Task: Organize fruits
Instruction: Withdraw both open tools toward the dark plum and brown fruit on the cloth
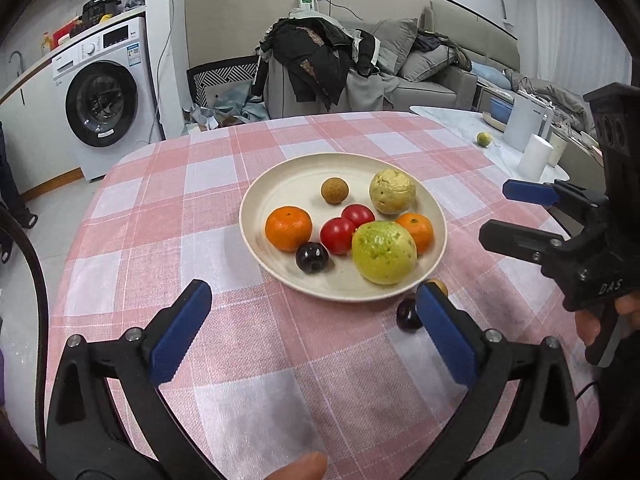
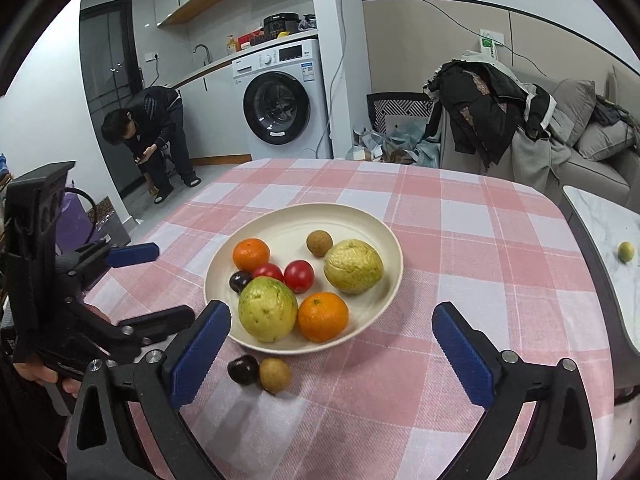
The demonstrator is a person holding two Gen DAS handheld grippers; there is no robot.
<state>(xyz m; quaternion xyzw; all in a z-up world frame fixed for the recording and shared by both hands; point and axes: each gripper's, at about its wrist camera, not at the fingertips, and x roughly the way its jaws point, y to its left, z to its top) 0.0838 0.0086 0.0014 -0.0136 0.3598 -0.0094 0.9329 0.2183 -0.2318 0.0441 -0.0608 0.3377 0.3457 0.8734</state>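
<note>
On the checked worktop (image 2: 500, 240), the left tool (image 1: 312, 332) stands wide open with nothing between its fingers. Toward the worktop's middle the cream plate (image 2: 372, 236) carries 2 oranges, 2 tomatoes, 2 guavas, 1 longan and 1 dark grape. Off the plate, at its near rim, a second grape (image 2: 243, 369) and longan (image 2: 275, 375) lie touching. The right tool (image 2: 332, 344) gapes equally wide, empty.

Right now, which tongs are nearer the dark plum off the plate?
Right. Right tongs open, plum beside their left finger; left tongs open, plum beyond their right finger.
</note>
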